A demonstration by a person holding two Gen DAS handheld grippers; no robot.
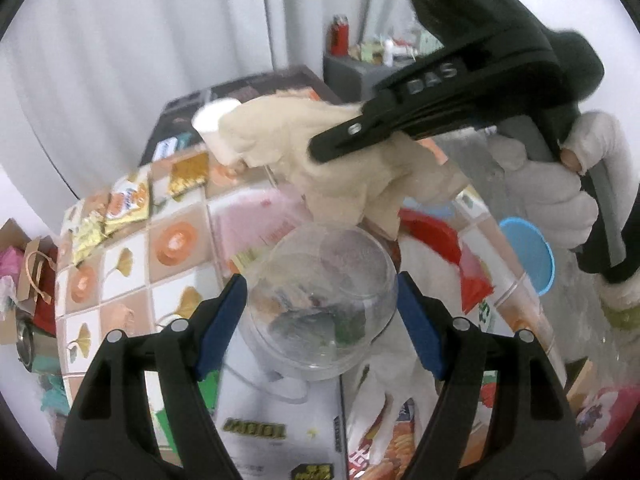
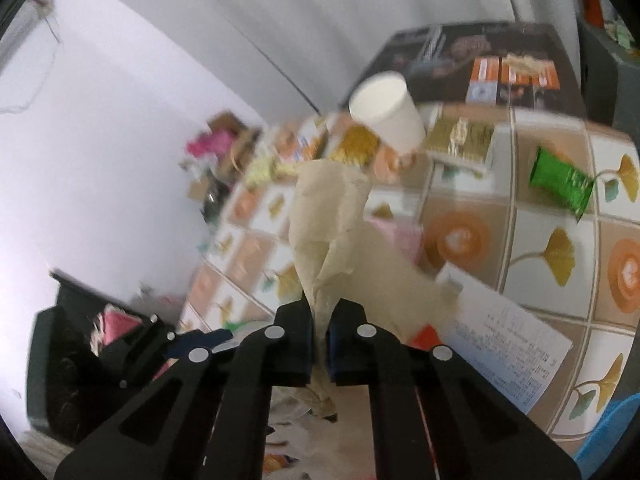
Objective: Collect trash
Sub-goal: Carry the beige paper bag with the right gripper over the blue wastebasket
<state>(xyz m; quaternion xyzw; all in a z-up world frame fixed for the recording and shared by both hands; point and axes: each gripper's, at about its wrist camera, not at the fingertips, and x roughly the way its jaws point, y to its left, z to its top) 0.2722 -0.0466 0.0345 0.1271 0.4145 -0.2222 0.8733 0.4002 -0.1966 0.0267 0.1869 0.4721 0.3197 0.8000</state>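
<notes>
Wrappers point(image 1: 124, 204) and a paper cup point(image 2: 386, 114) crowd the tiled table point(image 2: 552, 280).

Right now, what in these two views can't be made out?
- Clear plastic cup contents: left wrist view, smeared by blur and glare.
- Printed sheet text: right wrist view, too small.
- Left gripper: right wrist view, blurred.
- Beige paper lower end: right wrist view, hidden between the right gripper fingers.

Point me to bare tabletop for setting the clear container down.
Bare tiles lie left of the clear container, below the snack packets. More lie between the green packet and printed sheet. Crowded: near edge, far box.
</notes>
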